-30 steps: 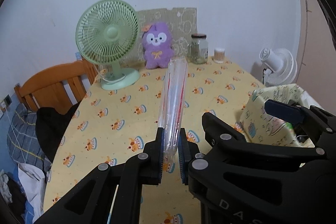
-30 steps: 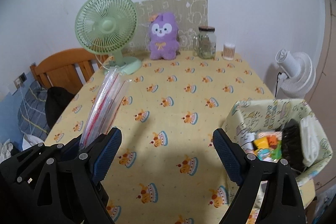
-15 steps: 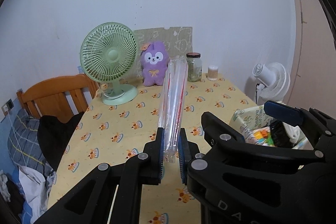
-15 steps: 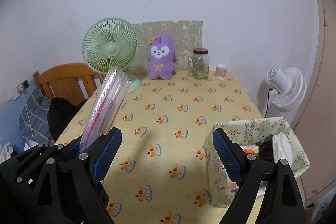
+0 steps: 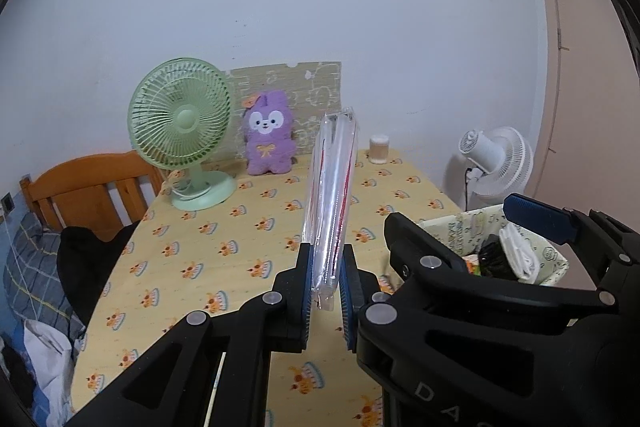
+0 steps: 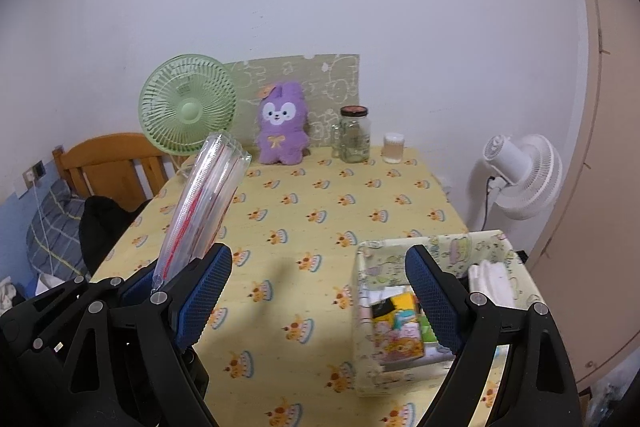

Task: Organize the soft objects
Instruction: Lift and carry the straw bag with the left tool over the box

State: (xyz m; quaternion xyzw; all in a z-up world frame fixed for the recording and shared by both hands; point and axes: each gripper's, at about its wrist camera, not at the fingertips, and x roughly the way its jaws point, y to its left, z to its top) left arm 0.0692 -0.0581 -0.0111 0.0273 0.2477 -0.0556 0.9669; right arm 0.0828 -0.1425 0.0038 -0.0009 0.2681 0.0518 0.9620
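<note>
We clench our left tongs (image 5: 325,283) on the bottom edge of a clear zip bag (image 5: 330,195) with a red seal line, which stands nearly upright at the centre of the left wrist frame, held above the tabletop (image 5: 240,251). In the right wrist frame the same bag (image 6: 202,203) leans at centre left, just beside the left finger of our right tongs (image 6: 320,291), whose jaws stand wide apart with nothing between them. A patterned fabric basket (image 6: 370,347) sits on the tabletop at lower right of that frame, with small colourful items and white folded cloth inside. At the far edge a purple plush rabbit (image 6: 282,125) stands between a green fan (image 6: 188,105) and a glass jar (image 6: 354,135).
</note>
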